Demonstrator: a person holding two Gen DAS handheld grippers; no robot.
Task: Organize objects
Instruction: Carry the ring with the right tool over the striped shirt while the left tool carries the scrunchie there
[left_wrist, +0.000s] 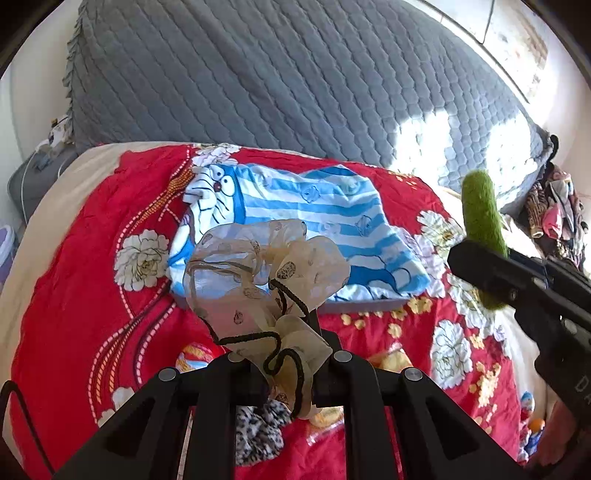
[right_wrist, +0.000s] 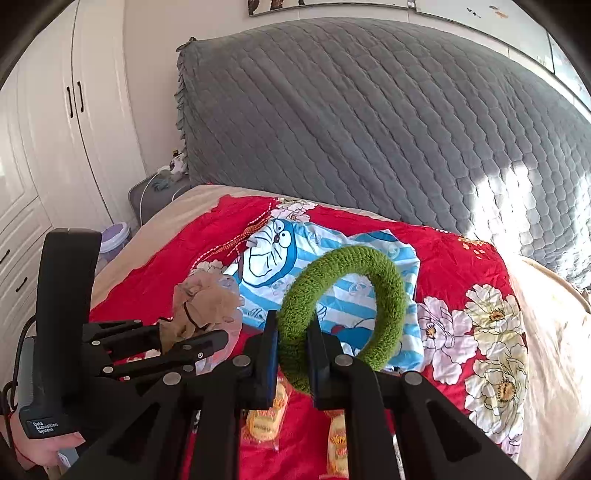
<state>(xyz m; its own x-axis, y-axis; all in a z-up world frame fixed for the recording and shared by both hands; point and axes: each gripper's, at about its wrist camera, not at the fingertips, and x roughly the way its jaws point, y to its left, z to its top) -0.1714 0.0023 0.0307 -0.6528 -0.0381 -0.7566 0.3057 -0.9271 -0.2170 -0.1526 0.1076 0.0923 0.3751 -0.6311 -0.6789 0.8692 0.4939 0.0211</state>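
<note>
My left gripper (left_wrist: 286, 365) is shut on a sheer beige scrunchie with a black elastic cord (left_wrist: 269, 266), held above the red floral bedspread (left_wrist: 92, 258). It also shows in the right wrist view (right_wrist: 207, 302), with the left gripper (right_wrist: 192, 339) at the left. My right gripper (right_wrist: 291, 354) is shut on a fuzzy green hair ring (right_wrist: 347, 295), held upright. In the left wrist view the green ring (left_wrist: 482, 218) sticks up from the right gripper (left_wrist: 491, 273) at the right. A blue-striped cartoon cloth (left_wrist: 314, 218) lies folded on the bed ahead of both.
A grey quilted headboard (right_wrist: 369, 129) stands behind the bed. Yellow snack packets (right_wrist: 266, 421) and a leopard-print scrunchie (left_wrist: 258, 432) lie on the bedspread below the grippers. White wardrobes (right_wrist: 55, 129) and a purple bin (right_wrist: 114, 236) are left; a clothes pile (left_wrist: 554, 210) is far right.
</note>
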